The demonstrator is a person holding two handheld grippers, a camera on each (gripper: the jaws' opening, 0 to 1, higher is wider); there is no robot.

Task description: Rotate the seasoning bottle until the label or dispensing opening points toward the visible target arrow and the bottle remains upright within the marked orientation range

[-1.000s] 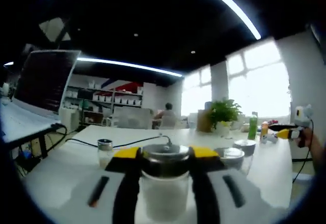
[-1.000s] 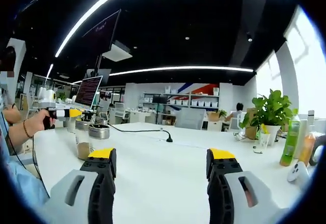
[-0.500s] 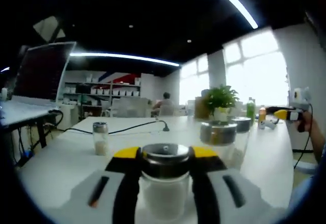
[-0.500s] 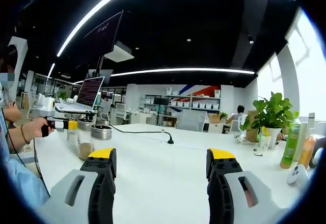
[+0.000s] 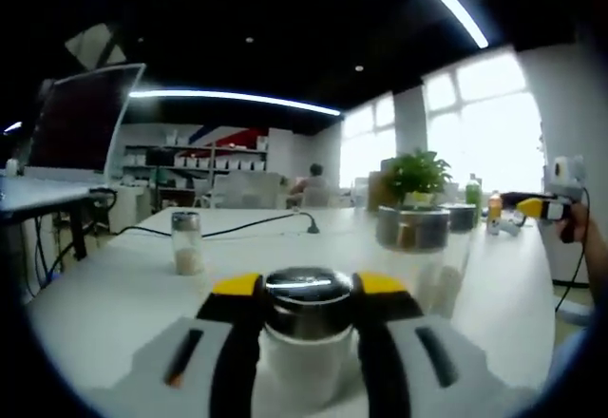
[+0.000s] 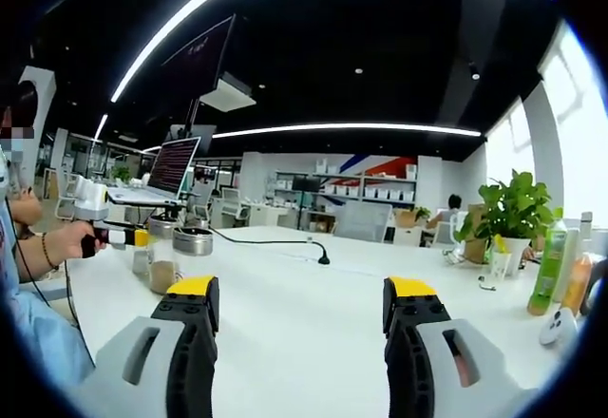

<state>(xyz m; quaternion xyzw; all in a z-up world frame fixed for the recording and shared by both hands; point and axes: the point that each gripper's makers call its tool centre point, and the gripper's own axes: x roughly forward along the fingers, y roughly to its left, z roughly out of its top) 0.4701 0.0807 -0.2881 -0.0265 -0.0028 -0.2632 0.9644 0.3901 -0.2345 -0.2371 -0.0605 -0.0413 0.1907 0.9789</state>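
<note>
A clear glass seasoning bottle (image 5: 306, 342) with a shiny metal lid stands upright between my left gripper's (image 5: 306, 290) yellow-tipped jaws, which are shut on its neck. The white table (image 5: 123, 285) lies just beneath it. In the right gripper view, the left gripper (image 6: 133, 237) shows at the far left in a person's hand (image 6: 65, 244). My right gripper (image 6: 302, 290) hangs open over bare tabletop with nothing between its jaws. It also appears at the far right of the left gripper view as the right gripper (image 5: 525, 209), held in a hand.
A small shaker (image 5: 186, 242) stands left of centre, with two metal-lidded jars (image 5: 411, 228) to the right. A potted plant (image 6: 513, 211), a green bottle (image 6: 543, 266) and an orange bottle stand at the table's right end. A black cable (image 6: 271, 243) crosses the table, and a laptop (image 6: 173, 166) sits at the far left.
The left gripper view has shifted with the bottle still clamped; the shaker and jars now sit higher and farther off. The right gripper stays open and nearly still.
</note>
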